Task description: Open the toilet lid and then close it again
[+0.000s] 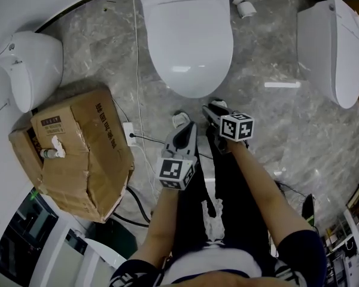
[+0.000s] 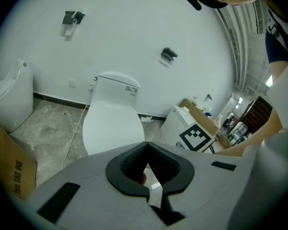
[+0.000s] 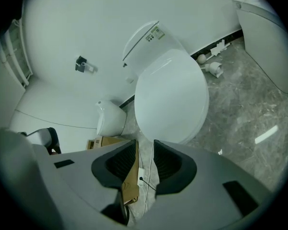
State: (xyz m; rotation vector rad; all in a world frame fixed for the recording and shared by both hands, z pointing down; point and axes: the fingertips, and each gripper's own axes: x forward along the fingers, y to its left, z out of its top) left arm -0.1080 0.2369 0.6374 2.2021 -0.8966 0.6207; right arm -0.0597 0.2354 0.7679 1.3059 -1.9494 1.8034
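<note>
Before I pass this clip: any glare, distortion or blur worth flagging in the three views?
Head view: heavy fisheye bowing at the edges, small glare patch on the toilet lid, a bright streak on the glossy floor, otherwise sharp. Left gripper view: dark round vignette, even light. Right gripper view: same vignette, scene tilted, floor streak again.

Head view steeply overhead; both gripper views face toilet (image 1: 188,40)

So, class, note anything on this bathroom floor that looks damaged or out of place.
A crumpled, dented cardboard box lies left of the toilet, a thin cable trails across the floor beside it, and white scraps litter the wall base.
</note>
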